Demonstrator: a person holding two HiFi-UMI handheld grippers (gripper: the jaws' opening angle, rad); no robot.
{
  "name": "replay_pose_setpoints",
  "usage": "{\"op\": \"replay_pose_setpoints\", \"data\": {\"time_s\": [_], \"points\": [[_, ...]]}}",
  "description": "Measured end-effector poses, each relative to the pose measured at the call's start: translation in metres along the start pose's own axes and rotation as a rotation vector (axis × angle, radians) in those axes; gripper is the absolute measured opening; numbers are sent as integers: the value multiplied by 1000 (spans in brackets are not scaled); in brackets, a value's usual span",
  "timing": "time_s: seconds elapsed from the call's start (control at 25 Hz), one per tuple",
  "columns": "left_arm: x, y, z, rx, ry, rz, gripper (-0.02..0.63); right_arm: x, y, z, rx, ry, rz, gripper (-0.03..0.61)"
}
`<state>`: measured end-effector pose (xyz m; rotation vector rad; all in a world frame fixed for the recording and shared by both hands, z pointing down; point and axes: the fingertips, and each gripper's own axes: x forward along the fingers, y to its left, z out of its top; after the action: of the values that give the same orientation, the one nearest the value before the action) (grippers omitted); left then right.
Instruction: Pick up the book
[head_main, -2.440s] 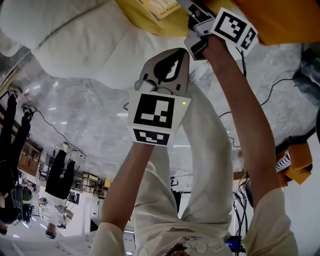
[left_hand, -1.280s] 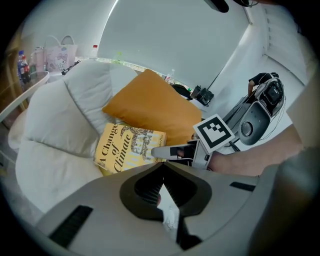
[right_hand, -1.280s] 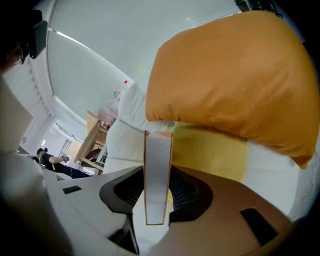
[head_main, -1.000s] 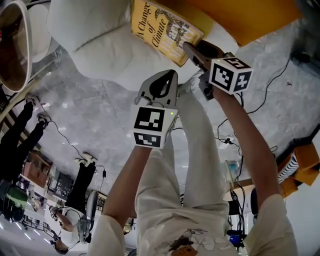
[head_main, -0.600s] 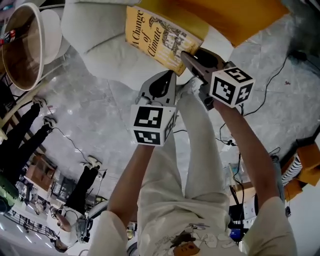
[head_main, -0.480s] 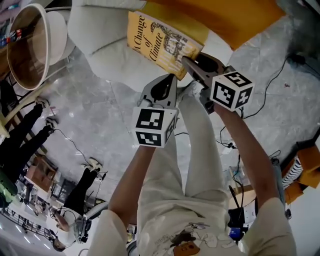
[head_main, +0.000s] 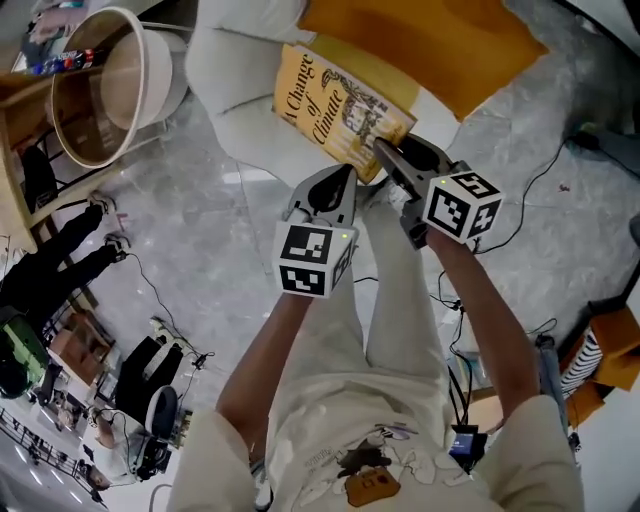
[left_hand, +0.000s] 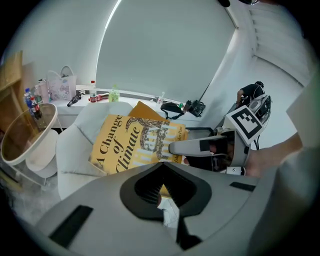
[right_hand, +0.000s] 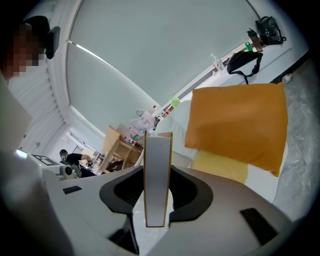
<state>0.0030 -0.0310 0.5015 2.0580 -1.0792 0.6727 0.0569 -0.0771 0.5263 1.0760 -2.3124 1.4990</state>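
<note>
Here, closest to us, our two forearms reach down over our pale trousers (head_main: 400, 300), and each hand carries a pair of tongs with a marker cube at its back. The left tongs (head_main: 345, 172) are clenched, their tips meeting with no gap. Those tips sit right at the near lower edge of the book (head_main: 335, 105). A sliver of yellow shows through the hollow behind them, but we cannot tell whether they touch the cover.

Just to the right of them, the right tongs (head_main: 385, 150) are grasping the book. Their own camera shows its grey page edge standing upright between the two jaws, with one jaw against each cover. The book is yellow, with "A Change of Climate" printed on the front. It stretches away from both pairs of tongs, up and to the left of their tips, and is gripped at its near corner.

Beyond the tips, behind the book, we see a white armchair (head_main: 250, 80). We cannot tell whether the book's far edge rests on it. Past the right tongs an orange cushion (head_main: 430, 40) leans on the chair. Well to the left of the left tongs stands a round side table (head_main: 105, 90). Grey marbled floor (head_main: 190, 250) lies all around, with black cables (head_main: 530, 190) trailing to the right of the right tongs
</note>
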Motion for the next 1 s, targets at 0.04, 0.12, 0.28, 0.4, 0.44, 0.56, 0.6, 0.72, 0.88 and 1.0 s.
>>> {"op": "replay_pose_setpoints", "data": {"time_s": [0.04, 0.12, 0.28, 0.4, 0.44, 0.56, 0.6, 0.72, 0.88, 1.0], "points": [[-4, -1, 5, 5, -2, 0, 6, -3, 6, 3, 6, -2, 3, 164], [-14, -4, 16, 18, -13, 3, 6, -11, 18, 9, 4, -6, 9, 164], [-40, -12, 40, 35, -47, 10, 6, -32, 43, 21, -7, -21, 10, 164], [-58, -14, 52, 43, -57, 9, 6, -45, 59, 27, 1, -26, -4, 164], [-63, -15, 56, 49, -58, 7, 6, -49, 64, 30, 3, -26, -10, 164], [-86, -20, 75, 69, -74, 1, 6, -64, 87, 40, -2, -24, -16, 164], [-95, -22, 82, 75, -83, -1, 6, -70, 97, 43, -7, -24, -15, 164], [-117, -33, 99, 85, -107, -3, 6, -88, 116, 53, -25, -25, -13, 164], [-138, -47, 117, 94, -131, -16, 6, -109, 135, 63, -40, -35, -3, 164], [-164, -39, 136, 119, -172, -22, 6, -111, 163, 68, -61, -40, 6, 164]]}}
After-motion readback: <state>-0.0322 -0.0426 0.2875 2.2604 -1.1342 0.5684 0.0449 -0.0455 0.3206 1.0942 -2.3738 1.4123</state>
